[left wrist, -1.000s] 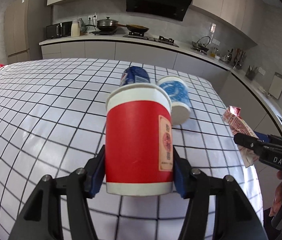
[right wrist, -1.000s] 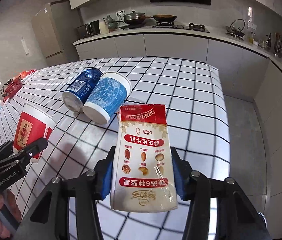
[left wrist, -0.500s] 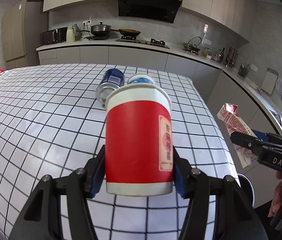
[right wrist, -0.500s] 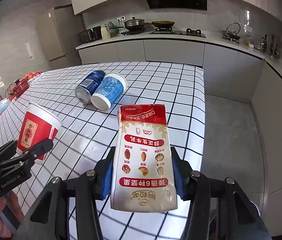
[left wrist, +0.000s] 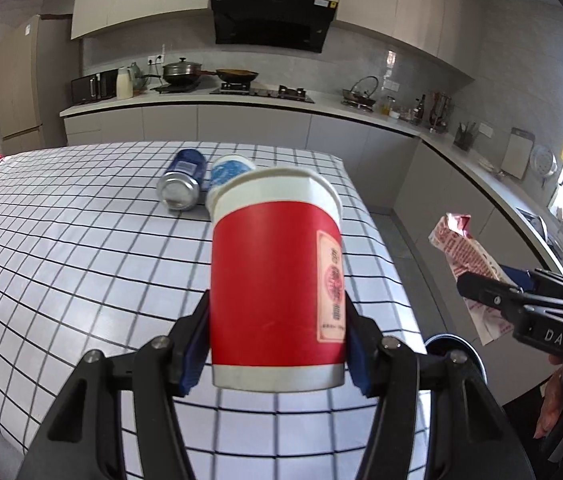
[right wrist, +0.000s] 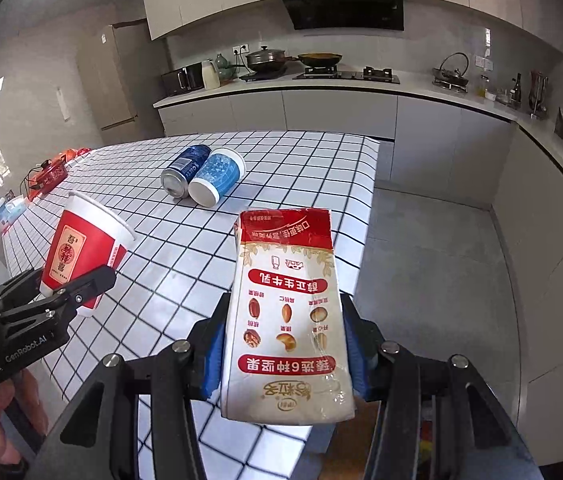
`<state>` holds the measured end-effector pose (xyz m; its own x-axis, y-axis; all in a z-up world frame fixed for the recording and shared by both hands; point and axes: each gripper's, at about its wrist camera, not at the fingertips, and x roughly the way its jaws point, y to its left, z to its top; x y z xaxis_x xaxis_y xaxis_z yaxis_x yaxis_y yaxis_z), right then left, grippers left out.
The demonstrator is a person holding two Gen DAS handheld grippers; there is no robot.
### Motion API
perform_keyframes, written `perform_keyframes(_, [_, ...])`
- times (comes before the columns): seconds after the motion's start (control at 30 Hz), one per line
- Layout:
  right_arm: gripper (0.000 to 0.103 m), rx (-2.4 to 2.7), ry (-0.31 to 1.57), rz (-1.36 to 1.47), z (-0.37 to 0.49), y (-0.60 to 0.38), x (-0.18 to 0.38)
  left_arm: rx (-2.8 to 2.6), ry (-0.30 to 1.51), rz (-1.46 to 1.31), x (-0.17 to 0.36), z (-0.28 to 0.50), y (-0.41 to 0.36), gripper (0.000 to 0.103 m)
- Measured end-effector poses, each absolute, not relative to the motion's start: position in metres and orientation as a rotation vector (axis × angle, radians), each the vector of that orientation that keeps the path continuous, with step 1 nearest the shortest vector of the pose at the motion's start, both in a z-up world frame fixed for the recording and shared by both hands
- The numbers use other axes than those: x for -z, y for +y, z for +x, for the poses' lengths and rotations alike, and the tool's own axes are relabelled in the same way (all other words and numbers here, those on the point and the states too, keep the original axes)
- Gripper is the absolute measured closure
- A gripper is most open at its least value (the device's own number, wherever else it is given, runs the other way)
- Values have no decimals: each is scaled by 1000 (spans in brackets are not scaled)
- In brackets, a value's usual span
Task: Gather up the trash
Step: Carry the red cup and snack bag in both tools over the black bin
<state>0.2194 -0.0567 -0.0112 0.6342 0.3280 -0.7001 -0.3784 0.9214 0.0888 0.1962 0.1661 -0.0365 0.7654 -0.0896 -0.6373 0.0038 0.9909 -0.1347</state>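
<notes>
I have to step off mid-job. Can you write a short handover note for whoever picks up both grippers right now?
Left gripper: shut on the red paper cup, upright, lifted clear of the table.
Right gripper: shut on the milk carton, held past the table's edge.
Done: both items picked up.
Left: drop both in the bin, partly visible on the floor beside the table. Then fetch the blue can and blue paper cup, lying side by side, touching, on the table.

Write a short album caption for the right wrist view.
Right claw grips a milk carton above the checkered table; a blue can and blue cup lie behind.
</notes>
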Motion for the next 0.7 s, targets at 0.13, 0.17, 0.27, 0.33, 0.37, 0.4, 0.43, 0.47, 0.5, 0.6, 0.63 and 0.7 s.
perform_keyframes(0.13, [51, -387, 781, -58, 204, -80, 9, 80, 700, -117, 37, 190, 145, 44])
perform_keyframes(0.17, [51, -379, 780, -54, 201, -86, 8, 88, 701, -117, 37, 190, 139, 44])
perform_keyframes(0.27, [51, -352, 781, -49, 194, -107, 9, 109, 703, -115, 38, 188, 123, 44])
perform_keyframes(0.33, [51, -336, 782, -44, 190, -122, 8, 126, 705, -109, 39, 185, 112, 44])
perform_keyframes(0.37, [51, -326, 780, -41, 187, -130, 8, 139, 708, -103, 40, 186, 104, 44])
perform_keyframes(0.4, [51, -316, 780, -37, 185, -139, 8, 151, 709, -98, 40, 185, 96, 44])
perform_keyframes(0.43, [51, -307, 780, -34, 182, -147, 8, 162, 711, -93, 40, 185, 88, 44])
perform_keyframes(0.47, [51, -301, 779, -31, 180, -154, 8, 172, 712, -87, 41, 185, 81, 44])
perform_keyframes(0.5, [51, -293, 779, -26, 177, -163, 8, 187, 715, -80, 42, 185, 71, 44])
perform_keyframes(0.6, [51, -270, 782, -20, 170, -186, 10, 217, 721, -68, 44, 183, 49, 44])
perform_keyframes(0.63, [51, -261, 783, -14, 167, -197, 11, 228, 725, -64, 44, 183, 42, 44])
perform_keyframes(0.7, [51, -245, 785, -8, 163, -213, 11, 252, 731, -51, 46, 183, 24, 44])
